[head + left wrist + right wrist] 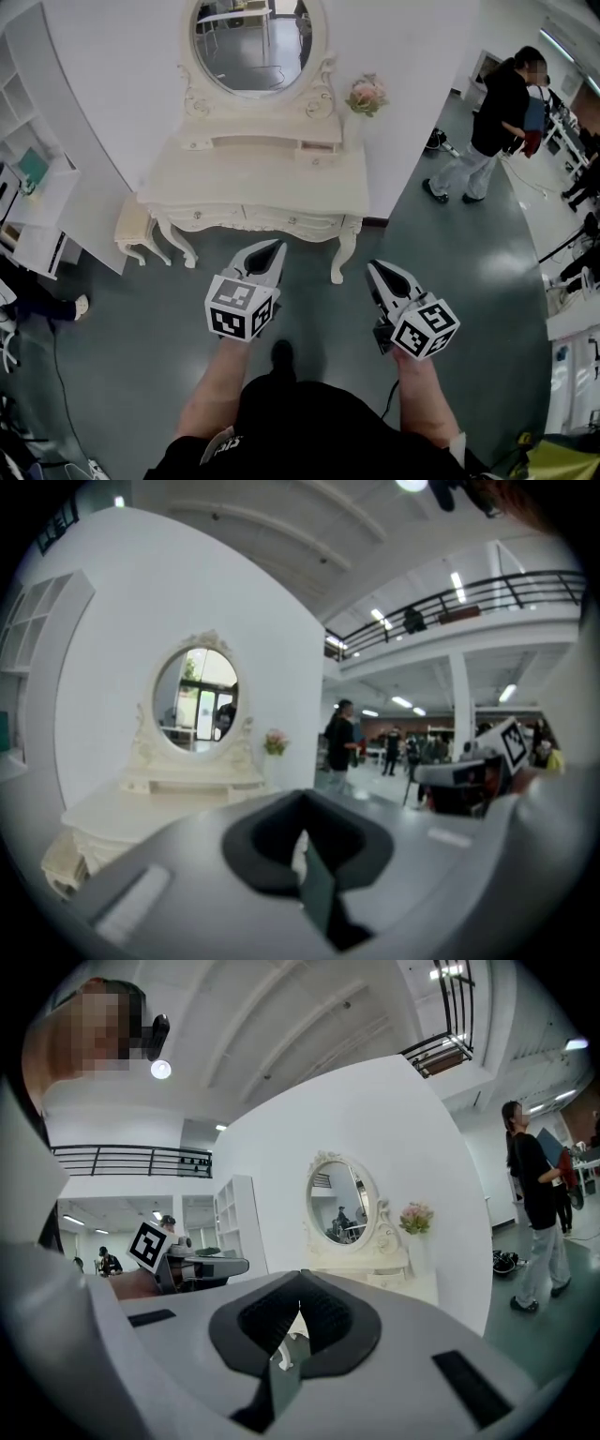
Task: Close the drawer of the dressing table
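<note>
**Two closed tongs held out in front of a white dressing table, well short of its open drawer**

Seen from above, a person stands on a grey floor facing a cream dressing table [253, 183] set against a white wall. It has an oval mirror [255, 42], with pink flowers [367, 94] at its far right corner. A small drawer [321, 147] on the raised shelf, right of centre, juts slightly toward the viewer; this appears to be the one to close.

The left gripper [275, 246] and the right gripper [372, 267] are both held near the body and point toward the table. Each has its jaws pressed together and holds nothing.

The drawer lies far ahead of both tips, well apart from them and roughly between them. Its front runs left to right, so closing it would likely mean a straight push away, toward the wall. The left tip reaches slightly farther forward, yet neither hand is clearly better placed.

A low stool [131, 230] stands left of the table. Another person [497, 122] stands far right.
</note>
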### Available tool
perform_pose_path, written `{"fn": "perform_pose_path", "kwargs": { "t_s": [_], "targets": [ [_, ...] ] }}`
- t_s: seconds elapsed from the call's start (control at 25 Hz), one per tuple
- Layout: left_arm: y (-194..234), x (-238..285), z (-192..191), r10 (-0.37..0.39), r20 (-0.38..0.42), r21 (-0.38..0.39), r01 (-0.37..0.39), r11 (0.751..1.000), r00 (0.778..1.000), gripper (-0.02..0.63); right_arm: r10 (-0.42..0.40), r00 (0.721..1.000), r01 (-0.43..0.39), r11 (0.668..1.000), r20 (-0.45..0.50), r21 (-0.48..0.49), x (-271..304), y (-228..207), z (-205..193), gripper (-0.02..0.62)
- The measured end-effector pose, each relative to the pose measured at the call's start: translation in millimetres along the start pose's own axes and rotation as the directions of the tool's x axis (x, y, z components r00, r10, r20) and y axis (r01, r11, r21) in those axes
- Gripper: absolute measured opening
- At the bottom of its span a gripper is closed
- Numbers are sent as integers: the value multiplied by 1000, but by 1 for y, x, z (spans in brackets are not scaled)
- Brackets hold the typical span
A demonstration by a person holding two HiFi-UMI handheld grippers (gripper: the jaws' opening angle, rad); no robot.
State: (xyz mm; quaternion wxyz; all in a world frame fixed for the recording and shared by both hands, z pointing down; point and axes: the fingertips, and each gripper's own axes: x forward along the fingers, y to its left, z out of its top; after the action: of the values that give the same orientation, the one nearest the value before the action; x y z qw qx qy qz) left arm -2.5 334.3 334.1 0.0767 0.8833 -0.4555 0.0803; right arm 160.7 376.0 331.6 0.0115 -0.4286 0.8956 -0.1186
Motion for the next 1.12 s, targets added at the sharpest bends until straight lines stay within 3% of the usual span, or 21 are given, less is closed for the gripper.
{"fn": "perform_pose_path", "kwargs": {
  "t_s": [0.16,0.56,1.12],
  "targets": [
    [39,28,7,-1,-1,22,2,1000,1000,11,-1,1000,1,1000,-14,-7,47,-13,7,-5],
    [113,73,11,-39,-5,-11,39,999,999,11,-22,998,22,1000,-62,9,131,-31,9,-5],
    [155,96,13,-89,1,-51,89,995,996,11,-45,995,46,999,-89,7,177,-37,11,-5]
  ]
}}
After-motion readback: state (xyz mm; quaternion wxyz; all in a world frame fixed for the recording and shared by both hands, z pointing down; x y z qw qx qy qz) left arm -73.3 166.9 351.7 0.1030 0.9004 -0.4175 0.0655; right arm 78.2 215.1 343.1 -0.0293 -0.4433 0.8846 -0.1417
